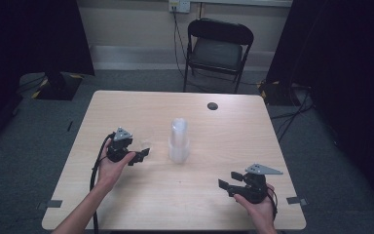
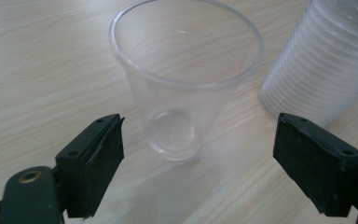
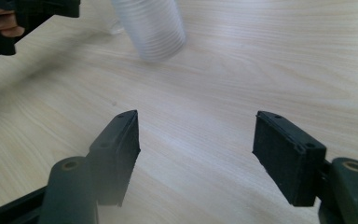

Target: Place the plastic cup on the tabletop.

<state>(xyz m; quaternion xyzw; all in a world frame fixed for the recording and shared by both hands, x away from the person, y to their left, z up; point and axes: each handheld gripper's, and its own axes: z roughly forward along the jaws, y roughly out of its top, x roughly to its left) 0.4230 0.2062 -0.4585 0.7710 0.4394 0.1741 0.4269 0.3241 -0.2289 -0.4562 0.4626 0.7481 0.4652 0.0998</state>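
Left gripper view looks down on a single clear cup [image 2: 186, 88], upright on the counter [image 2: 37, 60] just left of the cup stack [image 2: 328, 60]. Left gripper [image 2: 198, 154] stands open, nothing between its pads. Right gripper [image 3: 196, 154], also open and empty, waits near-right. Judged best: withdraw straight back, avoiding the light cup's rim.

A black folding chair [image 1: 218, 51] (empty) stands beyond the table [image 1: 126, 105].

Clear glossy plastic cup [image 2: 185, 88], ribbed translucent plastic cup stack [image 2: 324, 60], matt pale wood-grain table [image 2: 37, 70]
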